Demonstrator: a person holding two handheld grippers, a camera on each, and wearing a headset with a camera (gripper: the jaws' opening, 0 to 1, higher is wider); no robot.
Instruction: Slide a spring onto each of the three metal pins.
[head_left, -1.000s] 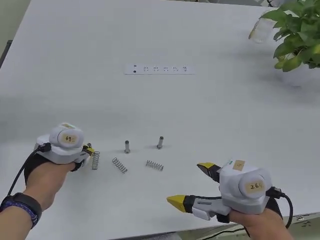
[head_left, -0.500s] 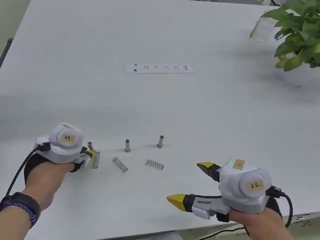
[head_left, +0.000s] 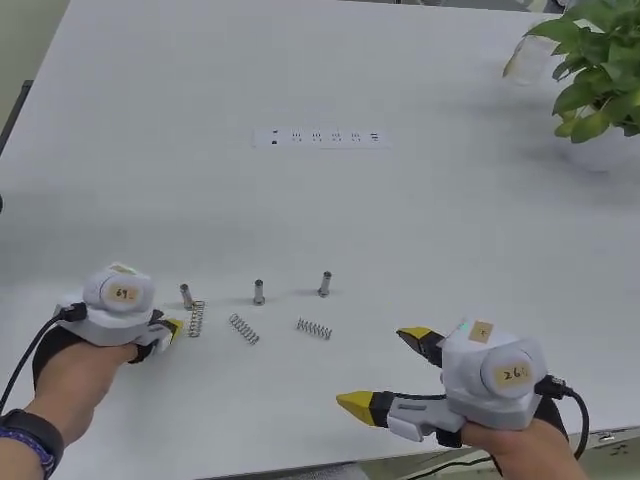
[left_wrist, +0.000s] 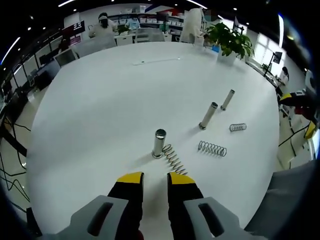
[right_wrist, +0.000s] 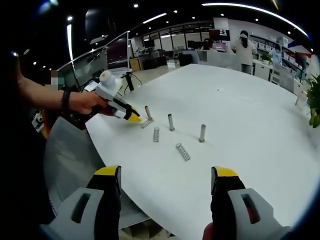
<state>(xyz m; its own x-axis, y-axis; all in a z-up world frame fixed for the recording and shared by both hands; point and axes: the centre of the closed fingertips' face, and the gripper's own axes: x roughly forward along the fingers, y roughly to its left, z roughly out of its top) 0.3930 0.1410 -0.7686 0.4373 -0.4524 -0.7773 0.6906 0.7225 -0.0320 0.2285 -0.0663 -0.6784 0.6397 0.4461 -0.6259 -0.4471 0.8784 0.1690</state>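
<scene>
Three short metal pins stand upright in a row on the white table: a left pin (head_left: 186, 295) (left_wrist: 159, 143), a middle pin (head_left: 259, 291) (left_wrist: 208, 115) and a right pin (head_left: 325, 283) (left_wrist: 227, 99). Three springs lie flat before them. One spring (head_left: 196, 318) (left_wrist: 174, 159) rests against the left pin's base, another (head_left: 242, 328) (left_wrist: 212, 148) lies below the middle pin, and the third (head_left: 314, 328) (left_wrist: 238, 127) below the right pin. My left gripper (head_left: 170, 327) (left_wrist: 156, 179) sits just short of the first spring, jaws narrowly apart and holding nothing. My right gripper (head_left: 385, 368) (right_wrist: 167, 180) hovers near the front edge, wide open and holding nothing.
A white power strip (head_left: 322, 137) lies mid-table farther back. A potted plant (head_left: 595, 70) stands at the far right corner. The table's front edge (head_left: 300, 465) runs just under my right gripper. Chairs and people show far off in the room.
My left gripper has drawn back to the left, away from the left pin. That pin and the spring at its base now stand exposed. The right gripper has not moved.
</scene>
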